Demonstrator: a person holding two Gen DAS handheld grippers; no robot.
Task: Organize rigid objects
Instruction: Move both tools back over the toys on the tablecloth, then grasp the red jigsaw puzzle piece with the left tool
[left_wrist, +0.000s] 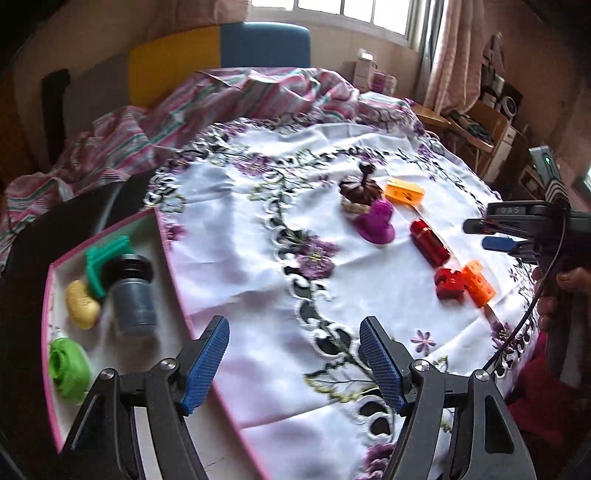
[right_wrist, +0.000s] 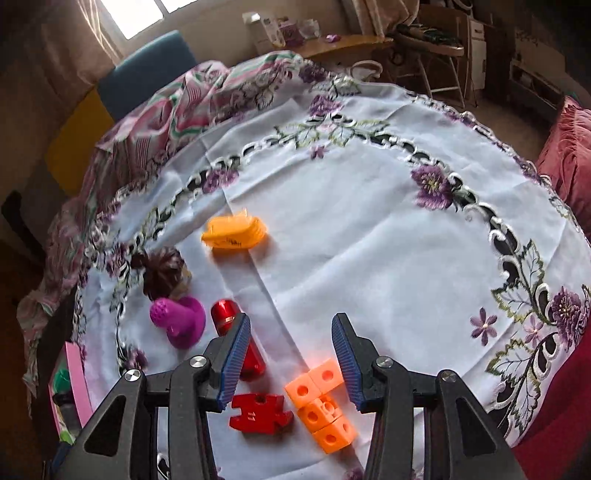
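Note:
A pink-rimmed tray (left_wrist: 173, 266) at the left holds a green bracket (left_wrist: 105, 260), a grey jar (left_wrist: 133, 295), a yellow piece (left_wrist: 82, 304) and a green ring (left_wrist: 68, 365). On the embroidered cloth lie a brown figure (left_wrist: 360, 192), orange clip (left_wrist: 404, 192), purple piece (left_wrist: 376, 223), red cylinder (left_wrist: 430, 242), red puzzle piece (left_wrist: 448, 282) and orange cube block (left_wrist: 478, 282). My left gripper (left_wrist: 293, 363) is open and empty beside the tray. My right gripper (right_wrist: 291, 358) is open and empty just above the orange cube block (right_wrist: 321, 402) and red puzzle piece (right_wrist: 258, 408).
A striped pink quilt (left_wrist: 207, 99) is bunched at the far side of the bed. A blue and yellow headboard (left_wrist: 221, 51) stands behind it. A desk with clutter (left_wrist: 476, 125) is at the right. A red cushion (right_wrist: 569, 155) lies past the cloth's right edge.

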